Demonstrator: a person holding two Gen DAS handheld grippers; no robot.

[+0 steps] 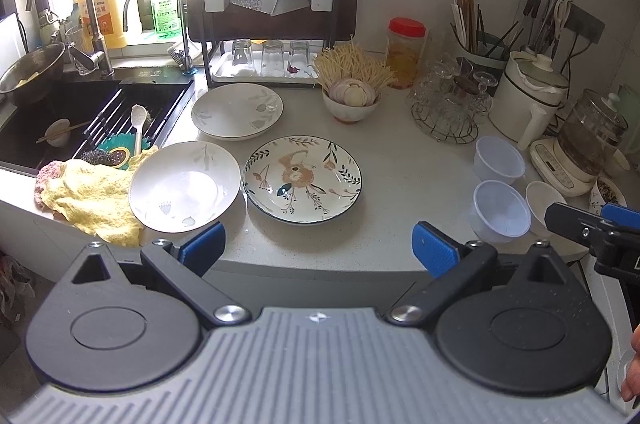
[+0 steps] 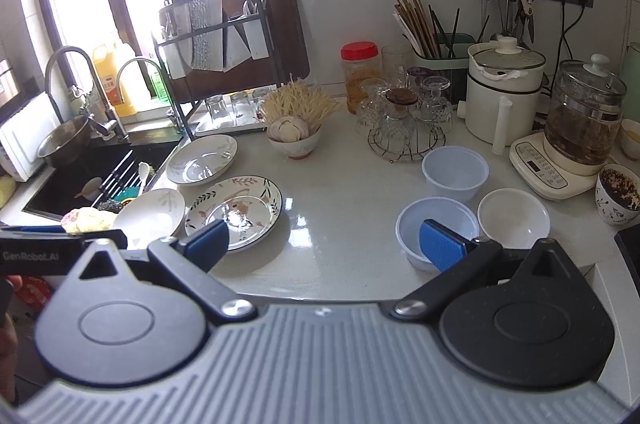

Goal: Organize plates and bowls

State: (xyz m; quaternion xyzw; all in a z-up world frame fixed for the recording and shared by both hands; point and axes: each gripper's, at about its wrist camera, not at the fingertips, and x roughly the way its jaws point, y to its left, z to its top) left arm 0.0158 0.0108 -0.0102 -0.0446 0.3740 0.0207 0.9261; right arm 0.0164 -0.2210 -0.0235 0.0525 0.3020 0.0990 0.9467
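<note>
Blue-padded, the left gripper (image 1: 316, 244) and right gripper (image 2: 324, 244) are held spread wide and empty at the counter's edge. Just beyond lie three plates (image 1: 302, 179), unstacked; the bowls (image 2: 438, 232) sit well apart, rightward. Each plate is best lifted by its rim and stacked.

Left wrist: I look from the counter's front edge, facing plates and sink (image 1: 96, 115).
Right wrist: further right, facing the bowls and kettle (image 2: 584, 119).
Shared: floral plate (image 1: 302, 179) (image 2: 236, 209), counter (image 1: 400, 151) (image 2: 340, 191), back wall.
</note>
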